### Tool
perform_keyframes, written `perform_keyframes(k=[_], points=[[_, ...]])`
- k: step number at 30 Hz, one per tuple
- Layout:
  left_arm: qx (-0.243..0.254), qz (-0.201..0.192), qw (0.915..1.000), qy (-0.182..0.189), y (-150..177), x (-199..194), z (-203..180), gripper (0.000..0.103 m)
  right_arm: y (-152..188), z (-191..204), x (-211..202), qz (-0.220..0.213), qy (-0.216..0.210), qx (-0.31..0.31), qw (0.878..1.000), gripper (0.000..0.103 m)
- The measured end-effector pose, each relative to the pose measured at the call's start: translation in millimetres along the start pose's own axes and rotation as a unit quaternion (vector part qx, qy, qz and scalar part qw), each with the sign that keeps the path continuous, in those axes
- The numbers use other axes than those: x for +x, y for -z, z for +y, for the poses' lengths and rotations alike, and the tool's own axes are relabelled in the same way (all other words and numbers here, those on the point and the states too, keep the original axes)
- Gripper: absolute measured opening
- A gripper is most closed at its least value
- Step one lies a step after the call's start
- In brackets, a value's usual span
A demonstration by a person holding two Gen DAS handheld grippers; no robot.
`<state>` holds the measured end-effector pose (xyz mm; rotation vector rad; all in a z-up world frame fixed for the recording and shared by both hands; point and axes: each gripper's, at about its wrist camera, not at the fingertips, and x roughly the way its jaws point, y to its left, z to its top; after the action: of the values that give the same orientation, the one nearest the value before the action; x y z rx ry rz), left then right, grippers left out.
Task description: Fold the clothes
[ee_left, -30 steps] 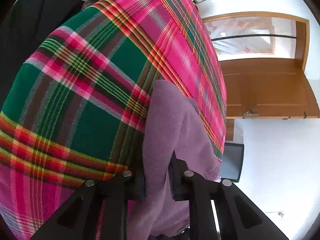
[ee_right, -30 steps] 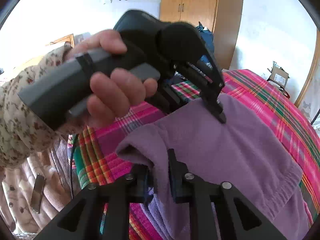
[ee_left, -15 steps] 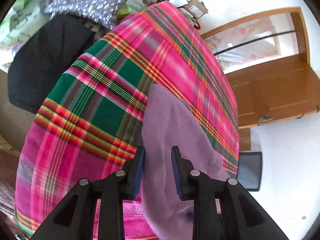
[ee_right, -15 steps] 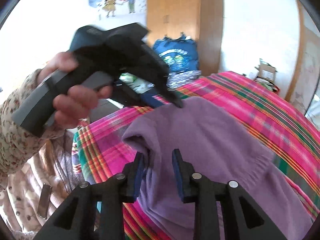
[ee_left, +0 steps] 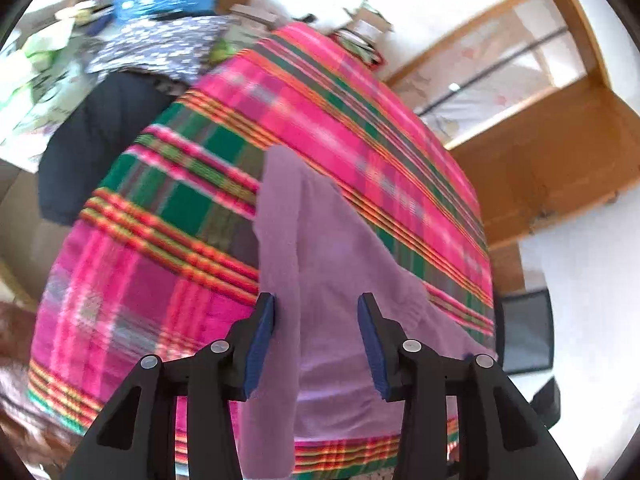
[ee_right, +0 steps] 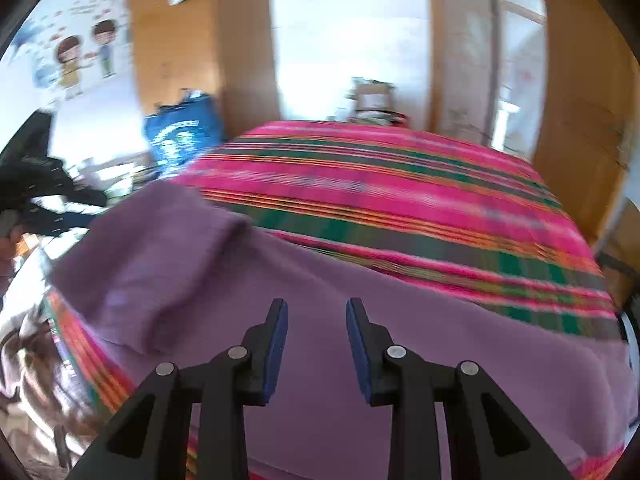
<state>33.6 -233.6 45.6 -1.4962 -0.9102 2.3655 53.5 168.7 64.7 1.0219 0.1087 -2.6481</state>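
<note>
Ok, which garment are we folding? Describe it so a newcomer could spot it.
Find the bed under the pink-and-green plaid blanket. On its near edge lies the purple garment, plain and soft. It is the only unpatterned piece on the plaid; the black clothing lies off beside it.

home bedroom: plaid bedspread [ee_right: 400, 184], wardrobe [ee_right: 176, 40]

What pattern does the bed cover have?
The bed cover is plaid: pink with green, orange and yellow stripes, best seen from the left wrist.
</note>
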Motion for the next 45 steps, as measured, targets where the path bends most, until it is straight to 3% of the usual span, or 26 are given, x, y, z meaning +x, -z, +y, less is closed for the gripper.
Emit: perform_keyframes(k=[3,9,14,17,22,33,39,45], points=[[-0.007,-0.006,0.9998,-0.015,1.2,-9.4,9.5,0.044,13.0,-27.0,0.8,0.011,0.025,0.021,0.999,0.031],[-0.001,-0.015,0.9998,-0.010,11.6,-23.9,5.0,0.044,34.9,-69.6,1.3,0.037,0.070,0.052,0.995,0.031],[0.033,-0.008,0.9994,0.007,28.0,-19.0,-24.9,0.045,51.1,-109.8,-20.2,0.038,0.112,0.080,0.990,0.031],[0.073,0.023,0.9968,0.025,41.8,-1.1,-54.2,0.045,56.5,-134.8,-30.8,0.035,0.141,0.103,0.984,0.031],[0.150,0.081,0.9842,0.048,69.4,36.9,-105.8,0.045,69.2,-164.5,-44.4,0.035,0.183,0.120,0.975,0.031],[0.238,0.195,0.9495,0.061,133.1,122.6,-172.6,0.045,87.3,-189.9,-74.6,0.034,0.208,0.114,0.971,0.031],[0.267,0.219,0.9347,0.086,151.2,145.4,-202.9,0.045,83.2,-218.1,-101.4,0.013,0.236,0.136,0.962,0.033],[0.302,0.213,0.9267,0.071,164.6,157.8,-218.2,0.045,66.9,-255.9,-100.3,-0.007,0.203,0.176,0.963,0.033]])
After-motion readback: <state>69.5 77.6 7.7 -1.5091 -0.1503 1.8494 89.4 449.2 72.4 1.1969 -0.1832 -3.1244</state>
